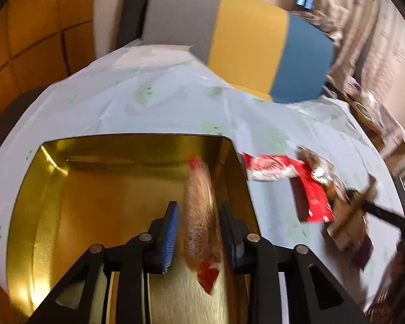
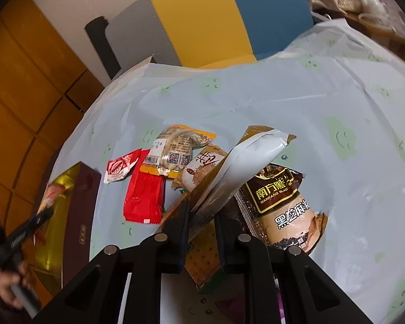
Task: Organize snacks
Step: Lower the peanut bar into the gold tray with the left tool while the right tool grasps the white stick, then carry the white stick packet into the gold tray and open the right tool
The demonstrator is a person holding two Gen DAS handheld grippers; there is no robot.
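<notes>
Left gripper point(image 1: 198, 232) is angled down over the gold rectangular metal tin point(image 1: 51, 178); a blurred tan-and-red snack packet point(image 1: 201, 221) sits between the blue pads, jaws slightly parted, contact with the pads unclear through the blur, so a release into the tin is judged likely. Right gripper point(image 2: 201, 224), also pitched down, is pinched onto the lower edge of a long silver-and-gold foil sachet point(image 2: 245, 156), which sticks up toward 1 o'clock. The sachet is judged light, crinkly and slippery; a grip near a sealed end seam is advised. Remaining packets are piled on the pale printed tablecloth point(image 2: 324, 94), with the flat red wrapper point(image 2: 144, 197) at 9 o'clock of the right gripper.
</notes>
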